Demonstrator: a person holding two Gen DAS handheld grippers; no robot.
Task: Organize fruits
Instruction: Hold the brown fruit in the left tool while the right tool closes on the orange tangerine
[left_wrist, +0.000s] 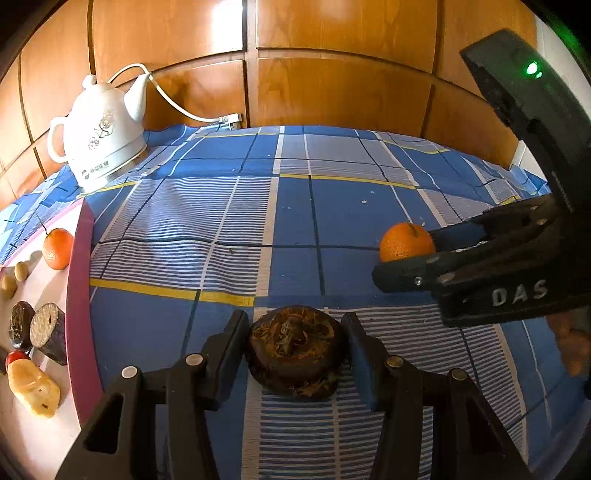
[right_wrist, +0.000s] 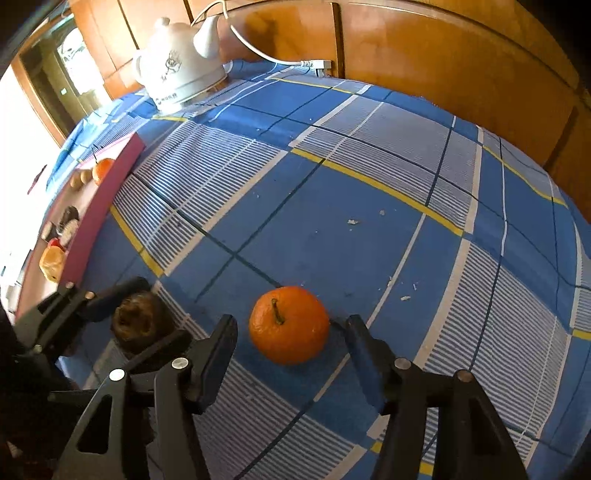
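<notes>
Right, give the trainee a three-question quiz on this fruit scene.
1. True or false: the right gripper is clamped on the orange.
2. Which fruit sits between the left gripper's fingers? A. the dark brown fruit B. a banana C. a green apple
3. What white item stands at the back of the tablecloth?

Key: 1 false, its fingers stand clear; 2 A; 3 the kettle.

Wood panel wall (left_wrist: 332, 74) at 12 o'clock, glossy orange-brown, dark seams, glare patches near top. Tabletop under blue plaid cloth (left_wrist: 295, 221) with white stripes, yellow lines, a few white crumbs. White kettle (left_wrist: 103, 133) at 10 o'clock by the wall, white cord (left_wrist: 177, 107) running right. Right wrist view: bright window (right_wrist: 22, 155) at 9 o'clock, overexposed.
</notes>
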